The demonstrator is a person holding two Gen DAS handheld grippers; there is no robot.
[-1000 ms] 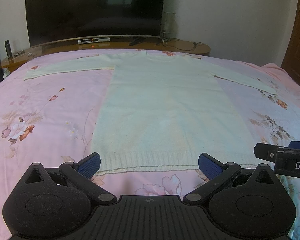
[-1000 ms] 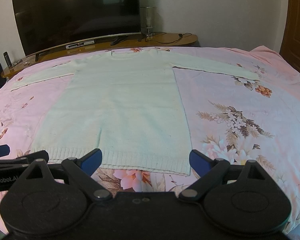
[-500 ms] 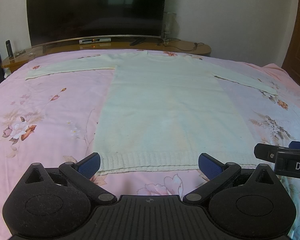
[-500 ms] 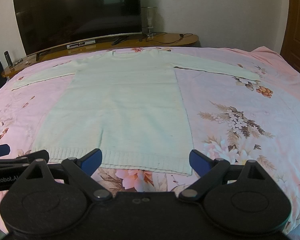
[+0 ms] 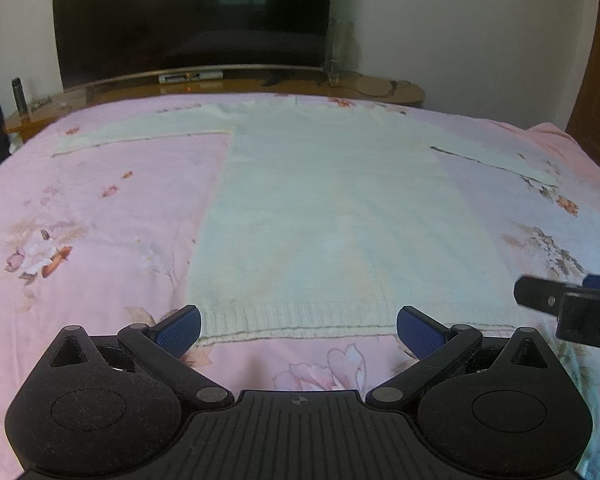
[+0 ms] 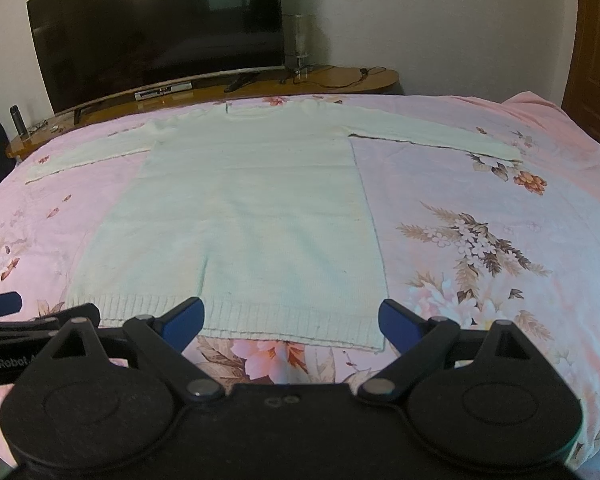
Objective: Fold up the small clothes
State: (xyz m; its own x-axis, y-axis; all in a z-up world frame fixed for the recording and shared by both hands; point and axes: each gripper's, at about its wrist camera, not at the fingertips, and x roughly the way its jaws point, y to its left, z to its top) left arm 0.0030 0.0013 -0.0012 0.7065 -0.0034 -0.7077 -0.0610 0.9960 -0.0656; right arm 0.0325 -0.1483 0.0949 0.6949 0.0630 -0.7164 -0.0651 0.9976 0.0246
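- Sweater (image 5: pixel 332 216): it lies flat on the pink floral bed (image 5: pixel 92 208), sleeves spread to left and right at the far end, ribbed hem (image 5: pixel 300 320) nearest you.
- Your left gripper (image 5: pixel 299 327) hangs just short of the hem with its fingers spread wide, holding nothing. The right gripper (image 6: pixel 291 320) is the same, fingers wide apart and empty, facing the hem's right half.
- If you pinch too deep, you could catch the bedsheet along with the knit, and the sheet would lift with the fold.
- If you pinch too shallow, you may take only the top layer of the hem, so the back layer stays behind and the fold bunches.
- The two grippers sit close side by side; each shows at the edge of the other's view. Close in together carelessly and they could knock.
- Uneven grip points along the hem would likely skew the fold, leaving the sleeves lopsided.
- Soft knit stretches, so a hard pull could drag the whole garment toward you.
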